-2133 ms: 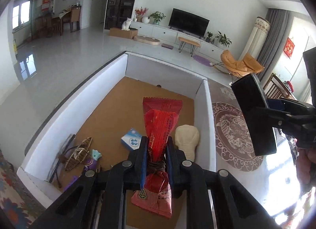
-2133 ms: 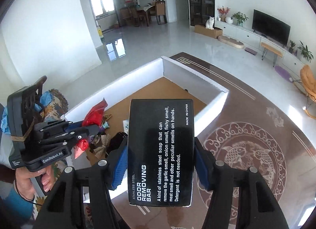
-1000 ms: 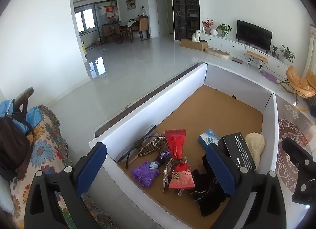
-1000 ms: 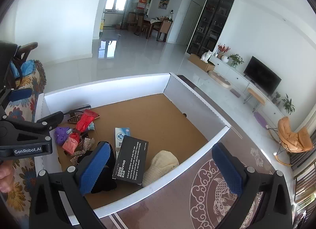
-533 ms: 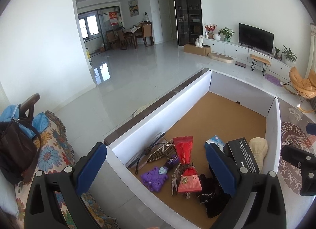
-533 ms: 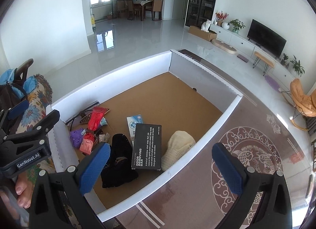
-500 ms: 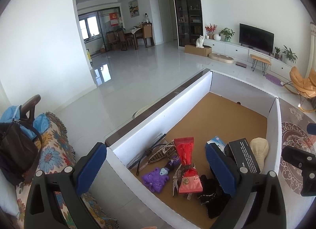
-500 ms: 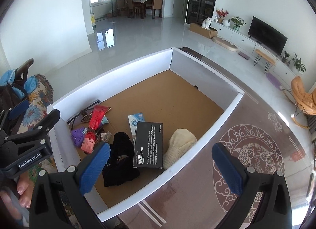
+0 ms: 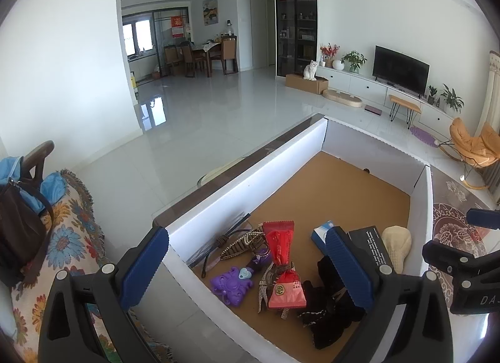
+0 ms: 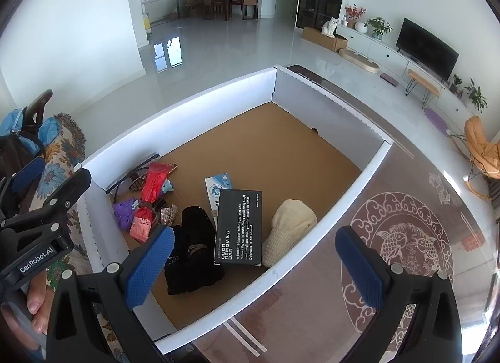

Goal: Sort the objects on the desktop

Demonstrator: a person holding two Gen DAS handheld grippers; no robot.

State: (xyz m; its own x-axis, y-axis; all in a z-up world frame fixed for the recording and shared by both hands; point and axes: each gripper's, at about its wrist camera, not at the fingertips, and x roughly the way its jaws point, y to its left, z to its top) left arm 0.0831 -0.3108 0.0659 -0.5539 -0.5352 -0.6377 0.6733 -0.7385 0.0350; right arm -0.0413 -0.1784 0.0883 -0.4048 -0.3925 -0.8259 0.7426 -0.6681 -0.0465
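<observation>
A white-walled box [image 10: 350, 188] with a brown floor holds the sorted things. In it lie a red snack packet [image 9: 282, 264] [image 10: 147, 203], a black "odor removing bar" box [image 10: 239, 225] [image 9: 373, 245], a cream cap [image 10: 289, 227] [image 9: 395, 245], a black cloth [image 10: 190, 250], a purple toy [image 9: 231, 286], a small blue-white box [image 10: 218, 186] and hair clips [image 9: 243, 244]. My left gripper [image 9: 247, 266] is open and empty, held above the box's near left corner. My right gripper [image 10: 254, 264] is open and empty, above the box's near edge.
The box stands on a dark patterned table top [image 10: 403, 238]. A floral-covered chair [image 9: 62, 238] with a bag [image 9: 18, 225] is at the left. A hand [image 10: 37, 303] holds the left gripper. Beyond lies the glossy living-room floor [image 9: 218, 119].
Both grippers let go of the red packet and the black box, which now lie in the white box. Both grippers opened wide and pulled back and up.
</observation>
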